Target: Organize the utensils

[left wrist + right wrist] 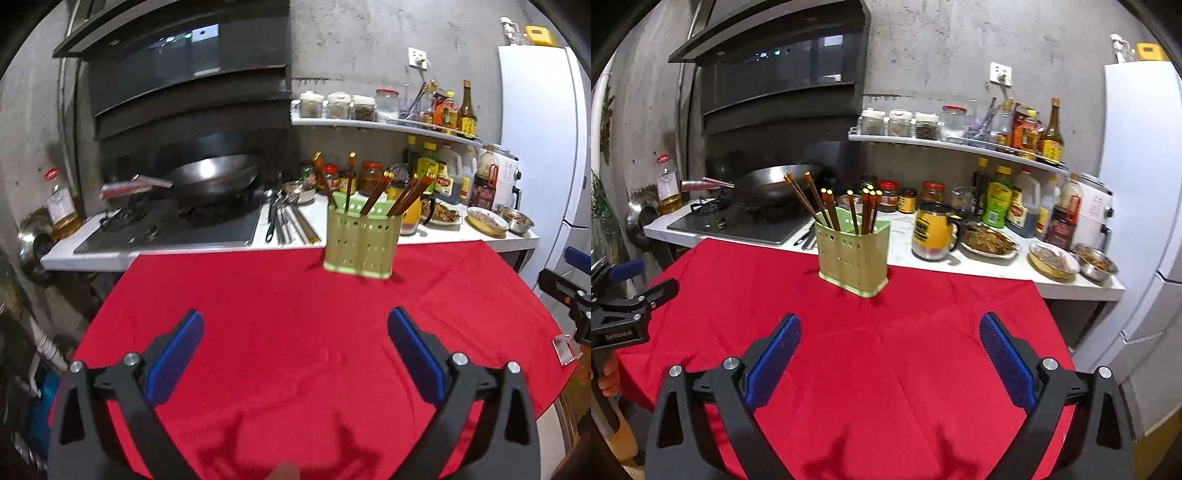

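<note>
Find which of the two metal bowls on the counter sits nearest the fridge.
The small steel bowl at the counter's far right end, beside the fridge. The wider yellow-rimmed bowl sits on its left, further from the fridge.

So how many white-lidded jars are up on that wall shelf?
3, in a row at the left end of the shelf: leftmost jar, middle jar, right jar, beside a red-lidded glass jar. Bottles further right could hide others.

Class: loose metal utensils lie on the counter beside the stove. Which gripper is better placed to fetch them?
Left. Its view shows the utensils fully, just left of the green holder; from the right they hide behind it. Both grippers are open.
</note>
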{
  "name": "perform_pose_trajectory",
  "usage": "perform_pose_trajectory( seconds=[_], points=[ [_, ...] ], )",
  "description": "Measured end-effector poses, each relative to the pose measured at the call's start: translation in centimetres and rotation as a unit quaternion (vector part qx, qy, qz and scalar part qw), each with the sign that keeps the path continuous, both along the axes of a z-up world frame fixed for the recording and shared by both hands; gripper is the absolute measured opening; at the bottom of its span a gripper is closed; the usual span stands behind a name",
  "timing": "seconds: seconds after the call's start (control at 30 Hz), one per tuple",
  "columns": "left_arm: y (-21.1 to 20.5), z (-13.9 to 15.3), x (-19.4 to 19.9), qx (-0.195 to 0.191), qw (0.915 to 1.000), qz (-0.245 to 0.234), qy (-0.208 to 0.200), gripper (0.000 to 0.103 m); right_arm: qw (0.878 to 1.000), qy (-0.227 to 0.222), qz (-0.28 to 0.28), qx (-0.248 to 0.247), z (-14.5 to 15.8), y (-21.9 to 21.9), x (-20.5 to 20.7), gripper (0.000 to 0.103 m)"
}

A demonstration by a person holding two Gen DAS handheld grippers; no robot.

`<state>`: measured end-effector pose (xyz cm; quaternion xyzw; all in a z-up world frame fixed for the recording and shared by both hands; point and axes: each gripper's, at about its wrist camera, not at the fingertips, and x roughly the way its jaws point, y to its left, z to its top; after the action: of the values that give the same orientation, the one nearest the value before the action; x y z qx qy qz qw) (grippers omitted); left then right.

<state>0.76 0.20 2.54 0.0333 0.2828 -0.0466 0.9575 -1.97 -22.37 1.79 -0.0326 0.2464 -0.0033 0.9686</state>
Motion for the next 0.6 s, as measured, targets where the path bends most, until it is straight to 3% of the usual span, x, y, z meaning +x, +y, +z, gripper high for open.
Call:
perform_pose_trajectory(
  seconds=[0.23,0.6],
  points=[
    [0.4,-0.3,-2.9,0.016,0.9996,0.017,0.014,0.097,0.999,0.008,-0.033,0.006,-0.7,-0.7,-3.9,0.096],
    [-0.3,-0.1,-3.3,0.019,0.9997,0.005,0.015,0.097,0.999,0.011,-0.036,0.011,-1.1,-0.9,-4.5,0.096]
  ],
)
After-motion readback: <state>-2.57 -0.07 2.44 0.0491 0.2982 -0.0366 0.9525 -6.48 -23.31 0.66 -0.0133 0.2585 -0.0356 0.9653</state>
